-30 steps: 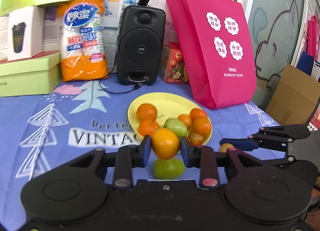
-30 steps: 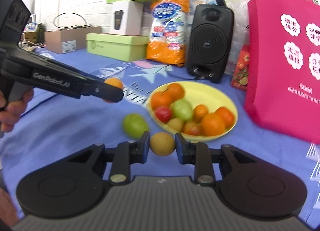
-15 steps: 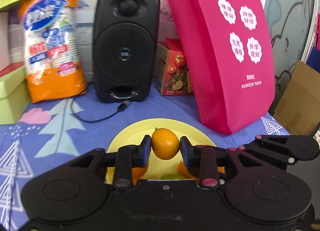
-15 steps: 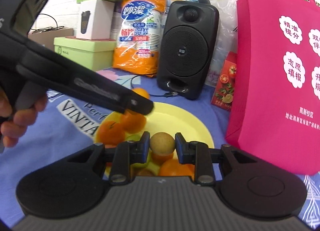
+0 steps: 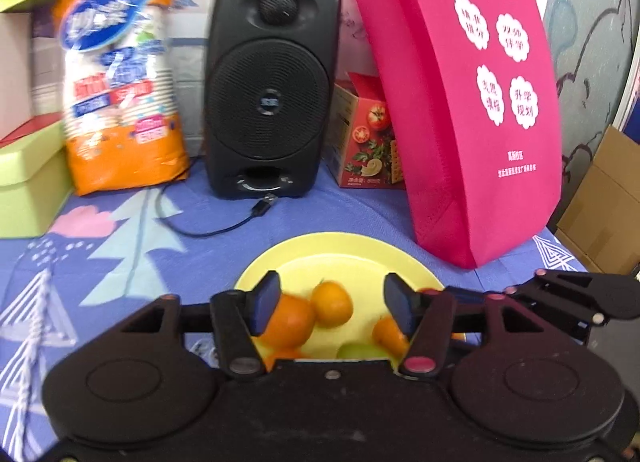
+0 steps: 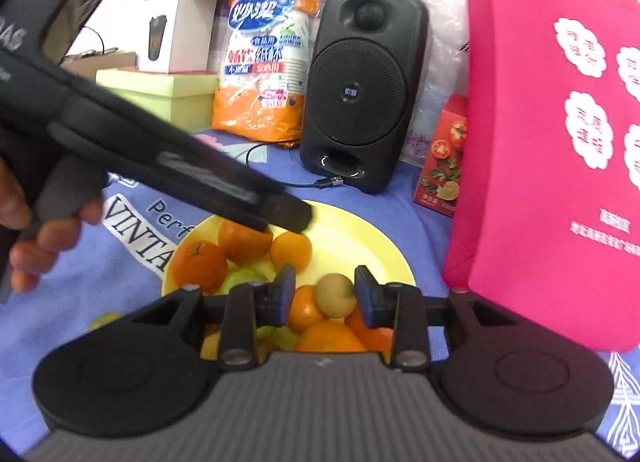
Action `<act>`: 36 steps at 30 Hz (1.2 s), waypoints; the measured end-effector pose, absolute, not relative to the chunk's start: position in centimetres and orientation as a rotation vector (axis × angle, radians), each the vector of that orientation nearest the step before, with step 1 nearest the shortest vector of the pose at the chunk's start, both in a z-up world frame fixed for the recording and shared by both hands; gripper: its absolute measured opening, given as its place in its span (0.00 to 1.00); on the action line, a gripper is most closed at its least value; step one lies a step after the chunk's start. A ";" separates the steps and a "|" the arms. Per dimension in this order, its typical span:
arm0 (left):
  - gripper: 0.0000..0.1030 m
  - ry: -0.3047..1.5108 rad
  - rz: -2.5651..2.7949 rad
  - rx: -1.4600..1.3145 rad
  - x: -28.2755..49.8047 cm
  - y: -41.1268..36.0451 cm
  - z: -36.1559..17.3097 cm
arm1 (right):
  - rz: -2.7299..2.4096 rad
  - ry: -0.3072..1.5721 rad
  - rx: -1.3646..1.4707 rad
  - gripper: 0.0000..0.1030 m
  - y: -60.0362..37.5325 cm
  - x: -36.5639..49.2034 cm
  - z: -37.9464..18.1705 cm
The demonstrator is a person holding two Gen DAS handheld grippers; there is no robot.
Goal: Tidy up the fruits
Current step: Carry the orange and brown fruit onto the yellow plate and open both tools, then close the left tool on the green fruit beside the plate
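Small round orange fruit [image 5: 332, 304] loose over the round yellow plastic plate [image 5: 340, 250], between the left gripper [image 5: 331, 298] pads, jaws just spread wide, touching neither. Small tan-green round fruit [image 6: 335, 294] between the right gripper [image 6: 325, 292] pads, jaws just parting, gap on both sides. Black speaker [image 5: 269, 90] and pink fabric bag [image 5: 472, 102] behind on blue printed cloth [image 5: 120, 230].

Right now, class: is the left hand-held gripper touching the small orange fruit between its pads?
Apart. The left wrist view shows the left hand-held gripper jaws just opened, with yellow plate visible either side of the orange fruit.
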State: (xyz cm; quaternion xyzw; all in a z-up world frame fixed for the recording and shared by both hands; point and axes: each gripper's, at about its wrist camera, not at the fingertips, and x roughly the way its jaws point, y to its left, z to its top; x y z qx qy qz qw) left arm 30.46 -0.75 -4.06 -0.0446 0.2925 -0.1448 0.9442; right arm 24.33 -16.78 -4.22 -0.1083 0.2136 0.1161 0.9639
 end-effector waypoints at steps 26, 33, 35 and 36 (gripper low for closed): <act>0.71 0.503 -0.089 -0.104 12.3 4.9 -7.1 | 0.383 0.467 -0.192 0.53 -10.8 13.7 -7.1; 0.74 0.536 -0.143 -0.184 13.2 7.1 -8.2 | 0.400 0.512 -0.251 0.55 -8.7 17.0 -7.5; 0.74 0.547 -0.191 -0.194 14.1 6.9 -8.2 | 0.405 0.536 -0.266 0.58 -8.3 17.9 -8.0; 0.74 0.553 -0.209 -0.197 14.6 6.8 -8.2 | 0.402 0.544 -0.275 0.58 -8.1 18.3 -8.2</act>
